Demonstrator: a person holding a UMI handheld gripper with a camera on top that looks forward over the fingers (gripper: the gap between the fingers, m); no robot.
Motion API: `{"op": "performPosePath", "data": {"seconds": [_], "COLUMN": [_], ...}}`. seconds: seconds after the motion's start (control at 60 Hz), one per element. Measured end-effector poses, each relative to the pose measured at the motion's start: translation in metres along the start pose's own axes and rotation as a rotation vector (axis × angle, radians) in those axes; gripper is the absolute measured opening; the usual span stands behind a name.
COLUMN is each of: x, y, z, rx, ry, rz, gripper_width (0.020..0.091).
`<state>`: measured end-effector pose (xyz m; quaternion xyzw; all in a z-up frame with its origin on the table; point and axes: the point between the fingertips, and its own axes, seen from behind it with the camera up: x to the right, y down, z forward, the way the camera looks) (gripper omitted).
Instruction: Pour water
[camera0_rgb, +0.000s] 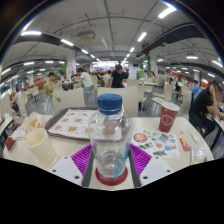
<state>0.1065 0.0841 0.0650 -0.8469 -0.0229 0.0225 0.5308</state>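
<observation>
Item 1, far left: a cup (41, 146), pale and empty-looking, upright on the table (160, 165) just beside my left finger. I take it for the vessel to be filled; it stands within a short swing of the bottle, which would explain its place.

Item 2, behind the cup: a tray (72, 124) with a printed paper liner, lying flat and pushed back, apart from the working spot. I cannot tell what is on it.

Item 3, centre: a bottle (110, 138), clear plastic with a blue cap (110, 102), upright between my fingers. The cap looks to be on, so I judge no pouring can begin until it comes off.

Item 4: my gripper (111, 162). The purple pads (83, 157) lie close against both sides of the bottle's lower body. I read this as a clamp on the bottle, held low so the neck is free to tip. Whether its base rests on the table I cannot tell.

Item 5, right of the bottle: a printed leaflet (160, 142) lying flat on the table, near my right finger.

Item 6, further right and beyond: a red paper cup (168, 117), upright, well apart from the bottle.

Item 7, background: a cafeteria hall with seated people (205, 105), remote from the work.
</observation>
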Motion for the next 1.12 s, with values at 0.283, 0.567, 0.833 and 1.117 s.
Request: {"op": "performPosePath", "data": {"seconds": [0.283, 0.567, 0.833, 1.117], "x": [-0.016, -0.079, -0.118, -0.124], "y": [0.005, -0.011, -0.014, -0.011], "z": [-0.086, -0.211, -0.26, -0.273], "rx": [-0.211, -0.278, -0.278, -0.291], "ry": [0.088, 0.128, 0.102, 0.084], "rz": [0.022, 0.0, 0.007, -0.044], "gripper_width": [0.0849, 0.0855, 0.0854, 0.0853]}}
